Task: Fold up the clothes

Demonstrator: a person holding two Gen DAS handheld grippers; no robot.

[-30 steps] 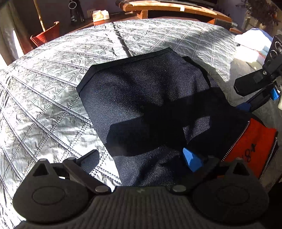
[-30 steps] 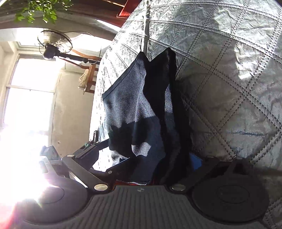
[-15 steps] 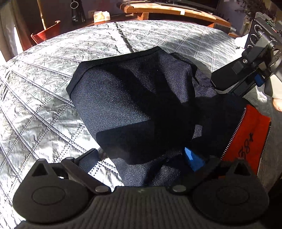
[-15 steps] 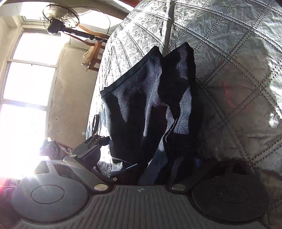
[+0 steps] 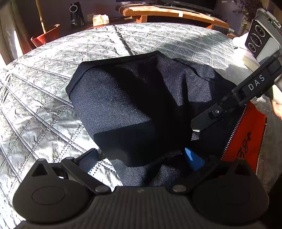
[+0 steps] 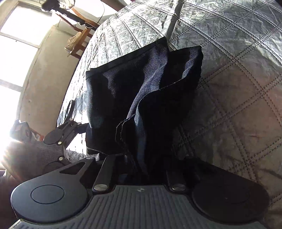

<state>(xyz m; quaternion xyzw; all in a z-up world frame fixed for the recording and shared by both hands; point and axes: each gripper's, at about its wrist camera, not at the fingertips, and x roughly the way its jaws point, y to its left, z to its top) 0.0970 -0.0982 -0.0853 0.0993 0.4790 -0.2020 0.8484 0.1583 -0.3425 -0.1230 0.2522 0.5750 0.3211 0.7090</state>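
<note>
A dark navy denim garment [image 5: 134,104] with an orange lining and zipper [image 5: 246,139] lies partly folded on a silver quilted bed cover [image 5: 44,98]. My left gripper [image 5: 141,156] is shut on the garment's near edge, cloth bunched between its blue-padded fingers [image 5: 193,158]. My right gripper [image 6: 139,158] is shut on another edge of the same garment [image 6: 141,91] and holds it lifted, so the cloth hangs in folds. The right gripper also shows in the left wrist view [image 5: 229,105] at the right, above the garment.
A red bin [image 5: 46,35] and a wooden bench [image 5: 167,13] stand beyond the bed. White folded fabric [image 5: 241,40] lies at the far right. A fan [image 6: 58,5] and a bright window [image 6: 15,40] are behind the bed's edge.
Both grippers have carried the near part of the garment forward over itself. The right gripper has moved left and inward over the cloth, and the fold has deepened.
</note>
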